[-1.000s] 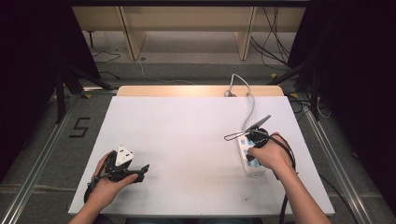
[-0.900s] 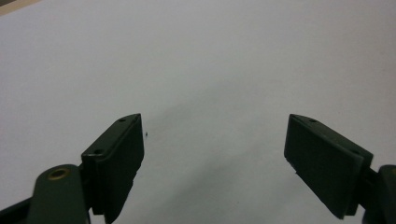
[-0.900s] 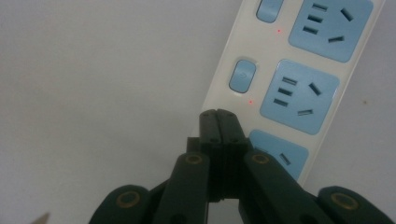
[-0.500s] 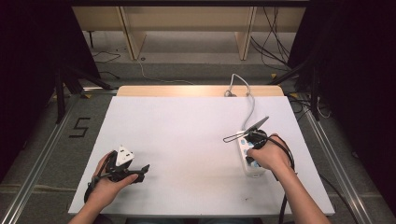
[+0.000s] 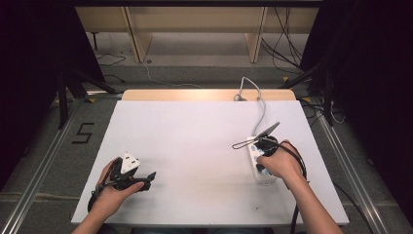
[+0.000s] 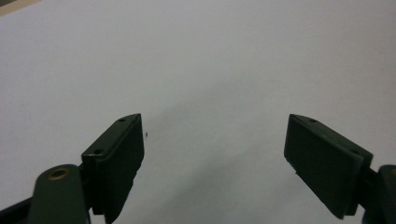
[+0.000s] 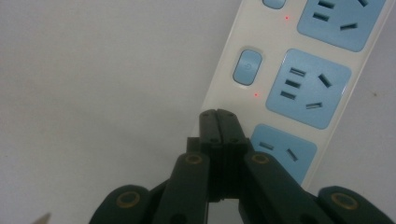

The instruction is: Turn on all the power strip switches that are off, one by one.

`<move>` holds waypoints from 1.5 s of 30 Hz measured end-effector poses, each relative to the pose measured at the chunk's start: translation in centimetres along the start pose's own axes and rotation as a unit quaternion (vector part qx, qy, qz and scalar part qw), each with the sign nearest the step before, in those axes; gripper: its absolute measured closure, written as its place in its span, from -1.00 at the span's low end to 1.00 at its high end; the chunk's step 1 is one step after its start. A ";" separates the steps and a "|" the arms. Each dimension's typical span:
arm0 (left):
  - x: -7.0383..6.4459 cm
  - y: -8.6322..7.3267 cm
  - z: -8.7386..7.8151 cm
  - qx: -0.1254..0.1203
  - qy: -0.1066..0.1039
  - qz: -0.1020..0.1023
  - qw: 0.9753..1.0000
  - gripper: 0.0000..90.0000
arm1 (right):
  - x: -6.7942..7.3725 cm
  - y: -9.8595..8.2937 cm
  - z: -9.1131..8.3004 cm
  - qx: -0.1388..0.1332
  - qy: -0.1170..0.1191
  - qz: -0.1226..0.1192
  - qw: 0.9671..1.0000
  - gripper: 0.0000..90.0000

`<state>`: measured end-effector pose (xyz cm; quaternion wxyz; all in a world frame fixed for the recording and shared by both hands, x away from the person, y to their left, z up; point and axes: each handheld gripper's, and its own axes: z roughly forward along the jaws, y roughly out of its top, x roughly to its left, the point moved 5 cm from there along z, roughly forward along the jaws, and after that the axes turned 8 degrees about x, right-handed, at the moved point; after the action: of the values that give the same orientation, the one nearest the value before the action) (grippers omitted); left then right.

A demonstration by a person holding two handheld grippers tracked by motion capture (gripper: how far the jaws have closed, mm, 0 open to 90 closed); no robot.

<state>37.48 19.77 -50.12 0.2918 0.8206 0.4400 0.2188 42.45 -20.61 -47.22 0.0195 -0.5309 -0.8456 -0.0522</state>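
Pressing closed right gripper (image 7: 218,113) fingers onto power strip (image 5: 259,163) switch row at desk (image 5: 195,131) right side; barely shifted from second ago. Red indicator lamps lit. Left gripper (image 6: 215,154) fingers apart, idle, unmoved.

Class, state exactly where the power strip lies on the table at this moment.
In the high view the power strip lies near the right edge of the white table, under the right gripper; in the right gripper view its shut jaws sit over the strip's edge beside a blue switch.
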 end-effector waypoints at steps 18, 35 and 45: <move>0.0 0.0 0.0 -0.002 0.001 0.001 1.000 -0.55 | 0.1 -0.1 0.3 -0.001 -0.005 0.001 1.000 1.00; 0.0 0.0 -0.1 -0.002 0.002 0.000 1.000 -0.55 | 0.1 -0.3 0.5 0.001 -0.002 -0.011 1.000 1.00; 0.0 0.0 0.0 -0.001 0.002 0.000 1.000 -0.55 | 0.1 -0.3 0.1 -0.012 -0.001 -0.013 1.000 1.00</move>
<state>37.48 19.76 -50.09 0.2917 0.8196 0.4408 0.2210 42.16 -20.68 -47.33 0.0115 -0.5199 -0.8519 -0.0615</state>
